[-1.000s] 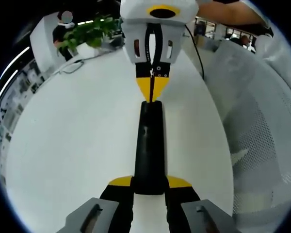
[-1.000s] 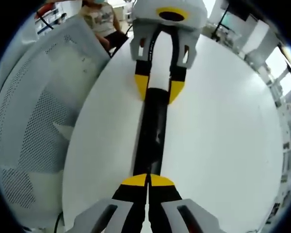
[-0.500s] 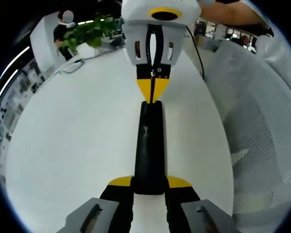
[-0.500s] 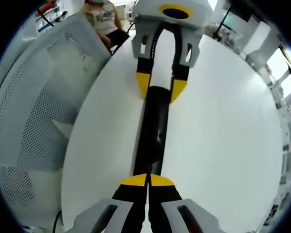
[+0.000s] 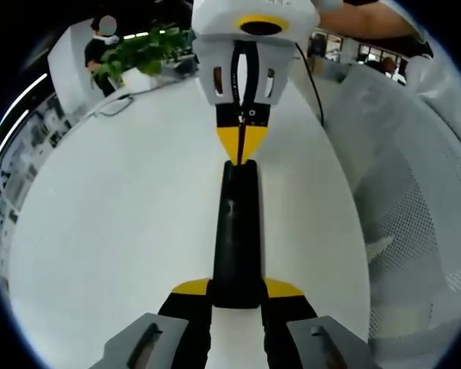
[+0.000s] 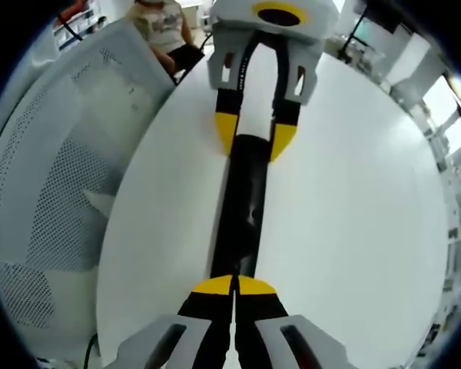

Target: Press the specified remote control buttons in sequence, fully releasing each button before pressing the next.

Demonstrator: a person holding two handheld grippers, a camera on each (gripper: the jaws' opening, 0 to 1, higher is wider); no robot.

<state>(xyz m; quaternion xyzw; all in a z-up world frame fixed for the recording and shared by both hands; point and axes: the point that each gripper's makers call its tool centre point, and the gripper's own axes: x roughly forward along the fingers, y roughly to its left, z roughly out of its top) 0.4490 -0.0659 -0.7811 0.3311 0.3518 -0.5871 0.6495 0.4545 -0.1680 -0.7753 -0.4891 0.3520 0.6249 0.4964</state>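
Black remote (image 5: 236, 238): lies flat on the white worktop (image 5: 115, 223), between your two tools.
Change: almost none across the last second; you appear to be holding one press.
Left tool (image 5: 237, 290): jaws part-open, clamping the remote's near end.
Right tool (image 6: 232, 286): tips closed, resting on the opposite end.
Long axis: runs from one tool straight to the other; which end is the front, you cannot tell.

Your remote control (image 5: 237, 231) was plain black from end to end, lying on a white desk (image 5: 115, 223). Your left tongs (image 5: 237, 290) had yellow tips on black fingers with grey housings behind them; your right tongs (image 6: 233, 285) had the same yellow tips over black. Beside the desk, the chair back (image 6: 54, 200) was white mesh with a fine pattern of small holes. The plant (image 5: 142, 48) at the far edge was green.
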